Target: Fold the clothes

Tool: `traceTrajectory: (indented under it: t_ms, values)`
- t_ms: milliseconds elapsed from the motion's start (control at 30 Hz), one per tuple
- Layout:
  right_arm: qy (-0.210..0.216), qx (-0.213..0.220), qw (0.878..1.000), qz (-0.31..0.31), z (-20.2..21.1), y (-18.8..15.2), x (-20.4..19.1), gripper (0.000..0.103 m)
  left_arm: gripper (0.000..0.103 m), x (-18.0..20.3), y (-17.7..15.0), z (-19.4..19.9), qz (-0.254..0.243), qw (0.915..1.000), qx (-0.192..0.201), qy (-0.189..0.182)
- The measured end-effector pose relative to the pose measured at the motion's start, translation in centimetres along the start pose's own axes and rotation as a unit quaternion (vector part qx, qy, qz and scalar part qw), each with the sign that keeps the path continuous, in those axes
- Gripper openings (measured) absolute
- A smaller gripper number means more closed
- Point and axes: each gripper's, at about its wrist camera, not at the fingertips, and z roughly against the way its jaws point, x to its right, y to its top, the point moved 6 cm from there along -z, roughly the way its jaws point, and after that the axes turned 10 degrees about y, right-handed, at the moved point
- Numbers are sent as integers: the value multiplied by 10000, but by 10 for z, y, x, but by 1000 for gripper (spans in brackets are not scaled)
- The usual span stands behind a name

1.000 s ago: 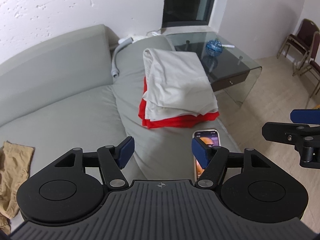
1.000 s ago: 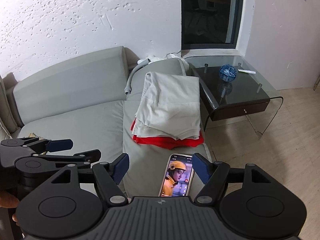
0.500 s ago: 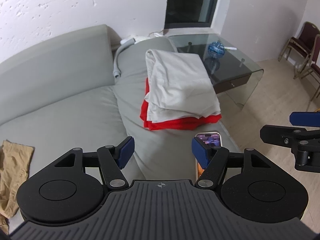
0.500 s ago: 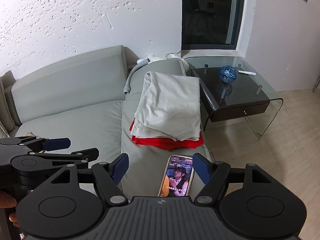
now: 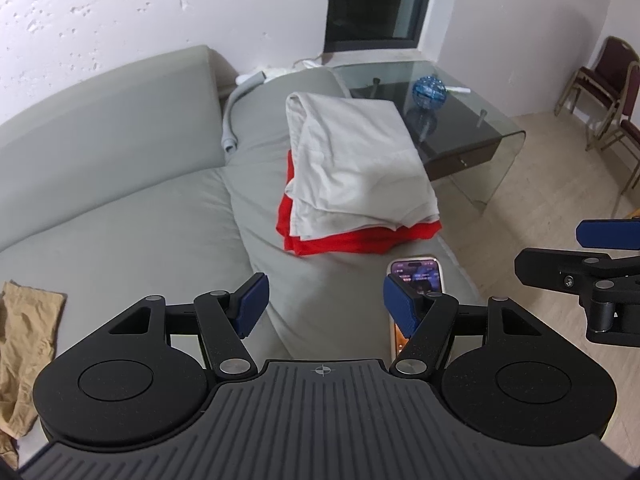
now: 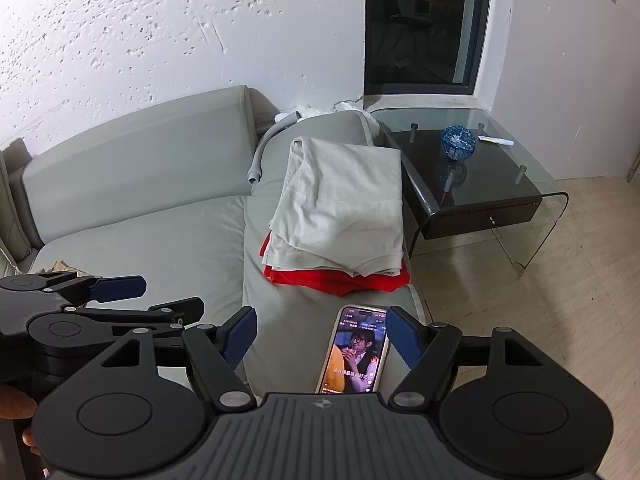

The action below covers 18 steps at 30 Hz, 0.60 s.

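On the grey sofa, a folded pale garment is lying on top of a folded red garment, both resting on the seat section nearest the glass side table. Just in front of the stack, a phone is lying face up with its screen lit. Both grippers are hovering above the sofa's front edge: the left gripper is standing with its jaws apart and nothing between them, and the right gripper is likewise spread wide and gripping nothing. A crumpled tan garment is lying at the left end of the seat, well apart from the stack.
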Motion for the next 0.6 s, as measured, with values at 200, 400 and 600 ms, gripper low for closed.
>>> traceTrajectory:
  t_ms: [200,400,600]
  values:
    - [11,10,10000,7,0,0,-2,71,69,0,-2,-2,-8,10000,-31,21]
    - [14,5,10000,32,-1,-1,-4,72,69,2,-3,-3,-51,10000,-34,17]
    - [20,-7,10000,45,-4,0,-5,72,69,3,-3,-3,-84,10000,-38,27]
